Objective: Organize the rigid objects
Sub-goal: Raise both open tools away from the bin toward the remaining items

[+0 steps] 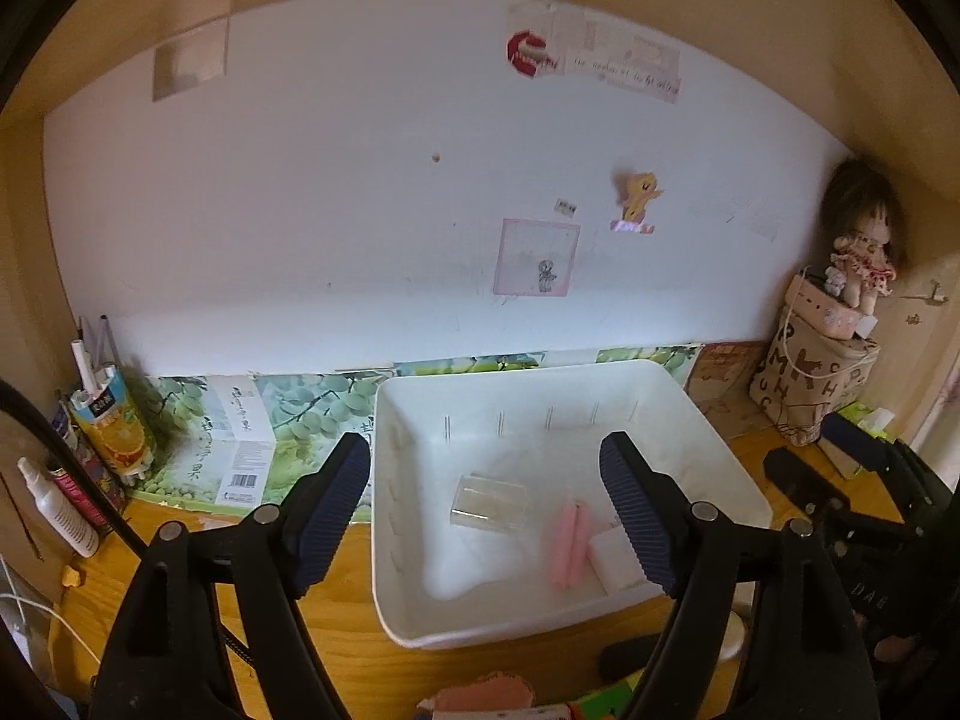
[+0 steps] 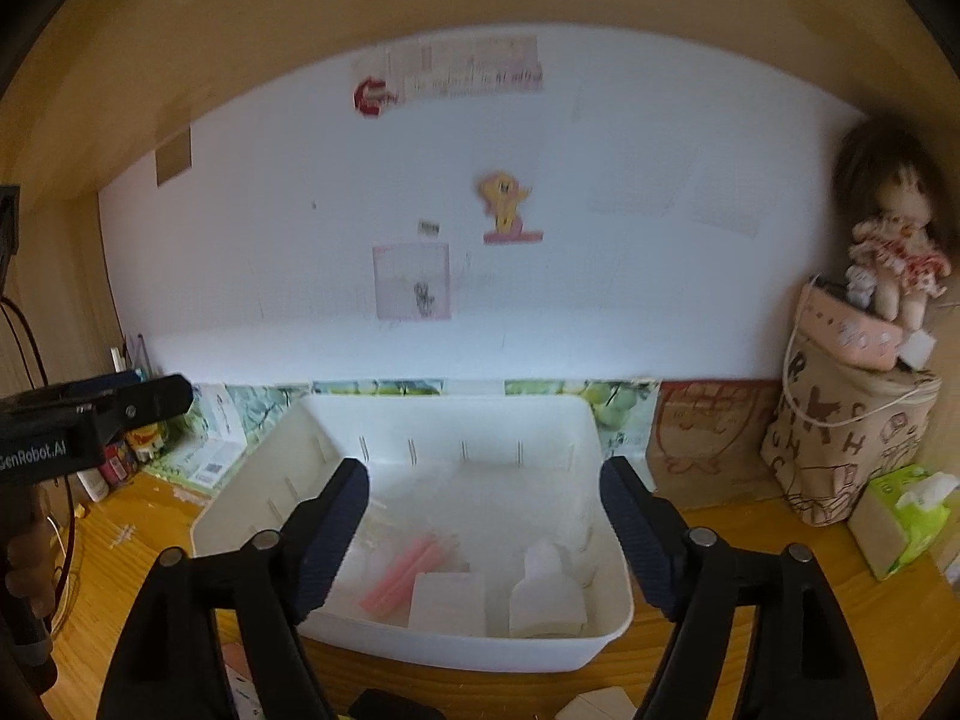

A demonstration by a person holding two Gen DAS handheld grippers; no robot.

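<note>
A white plastic bin (image 1: 414, 618) stands on the wooden desk and also shows in the right wrist view (image 2: 456, 651). Inside lie a clear plastic box (image 1: 489, 503), a pink stick-shaped object (image 1: 570, 543) (image 2: 399, 579), a white block (image 1: 612, 558) (image 2: 447, 603) and a small white bottle (image 2: 546, 591). My left gripper (image 1: 486, 507) is open and empty, hovering over the bin's front left. My right gripper (image 2: 483, 531) is open and empty above the bin's near rim. The left gripper's body (image 2: 90, 420) shows at the left of the right wrist view.
A doll (image 2: 894, 240) sits on a pink case atop a lettered bag (image 2: 852, 444) at right, with a green tissue pack (image 2: 906, 519) beside it. Green printed cartons (image 1: 240, 438) line the wall. A juice carton (image 1: 111, 420) and spray bottle (image 1: 60, 510) stand far left.
</note>
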